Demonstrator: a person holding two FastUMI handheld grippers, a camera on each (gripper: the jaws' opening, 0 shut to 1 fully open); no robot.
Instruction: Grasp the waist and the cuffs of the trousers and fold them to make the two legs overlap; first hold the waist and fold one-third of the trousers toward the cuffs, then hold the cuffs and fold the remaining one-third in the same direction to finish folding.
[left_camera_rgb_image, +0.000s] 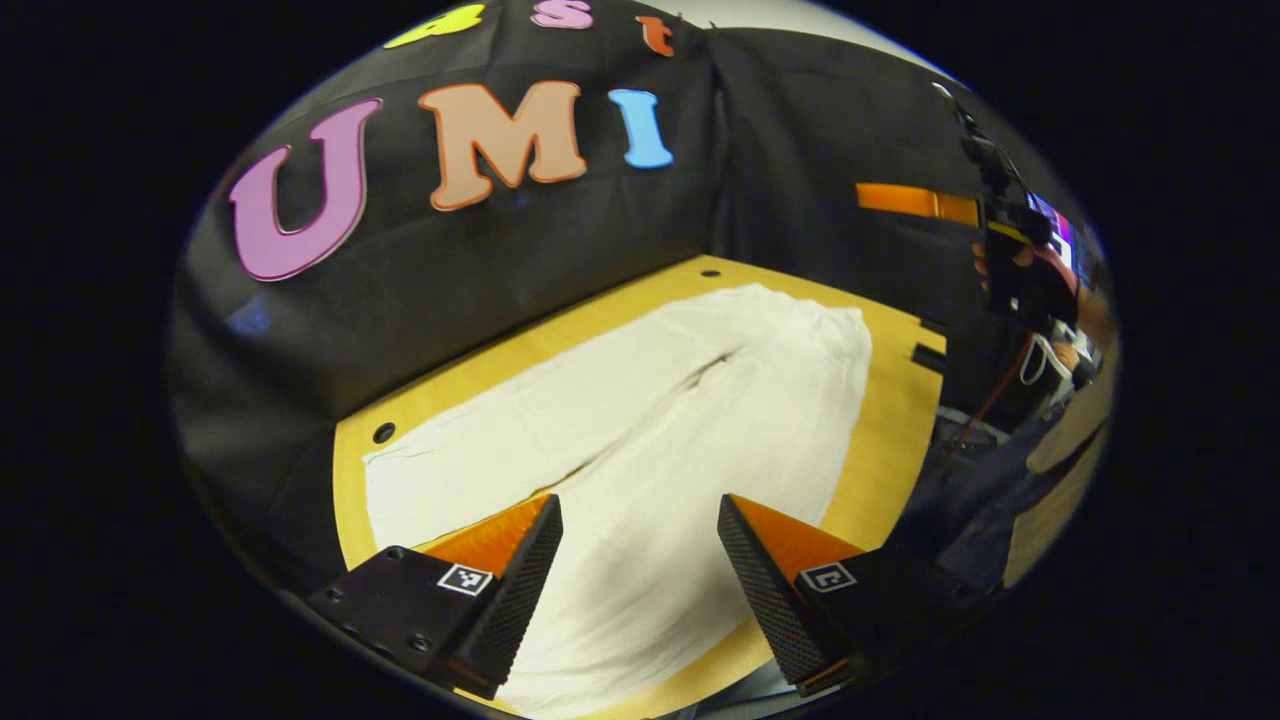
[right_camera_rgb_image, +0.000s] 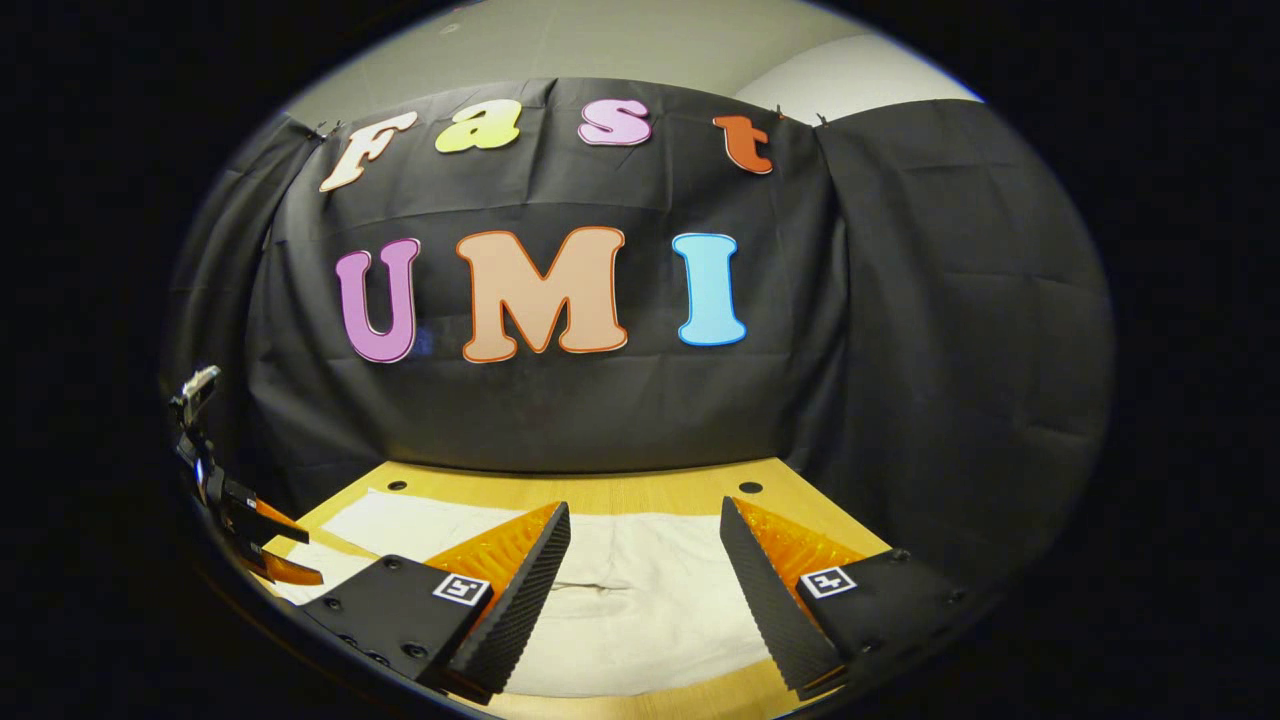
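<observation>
White trousers lie spread flat on the wooden table, the two legs side by side with a dark seam line between them. My left gripper hovers open over the near leg, nothing between its fingers. In the left gripper view, the right gripper shows far off at the right, held up by a hand. In the right gripper view, the trousers lie across the table under my open right gripper, with a small crease in the cloth between its fingers. The left gripper appears at the far left edge.
Black cloth walls close the back and sides of the table. Small round holes mark the tabletop near its far corners. A person's dark clothing and an orange strap show beyond the table's right edge.
</observation>
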